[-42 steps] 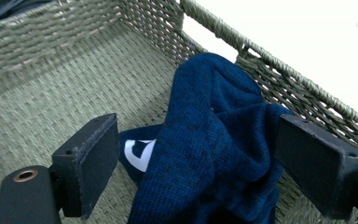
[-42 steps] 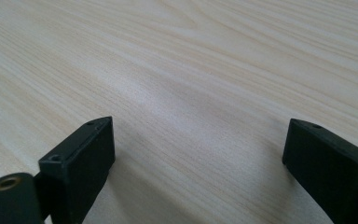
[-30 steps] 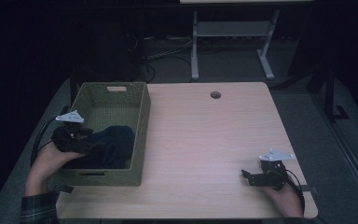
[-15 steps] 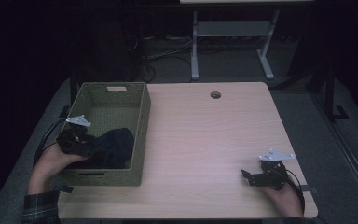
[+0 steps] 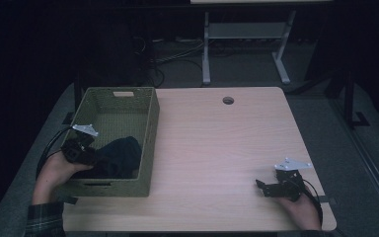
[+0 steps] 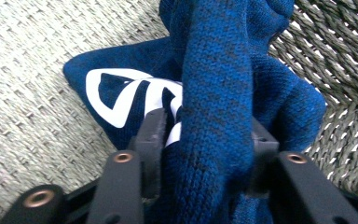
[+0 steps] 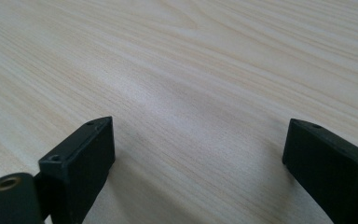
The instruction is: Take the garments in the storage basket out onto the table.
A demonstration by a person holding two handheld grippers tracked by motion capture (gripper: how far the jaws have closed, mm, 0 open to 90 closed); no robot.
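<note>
High view: the left gripper is reached into the basket, where dark cloth lies at the near end; the right gripper is rested on the table, well apart, probably kept idle.

Left gripper view: the jaws, just closed, are clamped on a fold of blue knit cloth, likely for lifting; a white print is seen on it, too dark to make out from above.

Right gripper view: the jaws are spread wide over bare wood, nothing held.

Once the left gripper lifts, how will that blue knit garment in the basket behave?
Probably floppy: the blue knit garment already bunches into a soft fold between the left gripper jaws. Likely light and grippy, given its fuzzy weave. It may drag against the basket wall as it rises.
</note>
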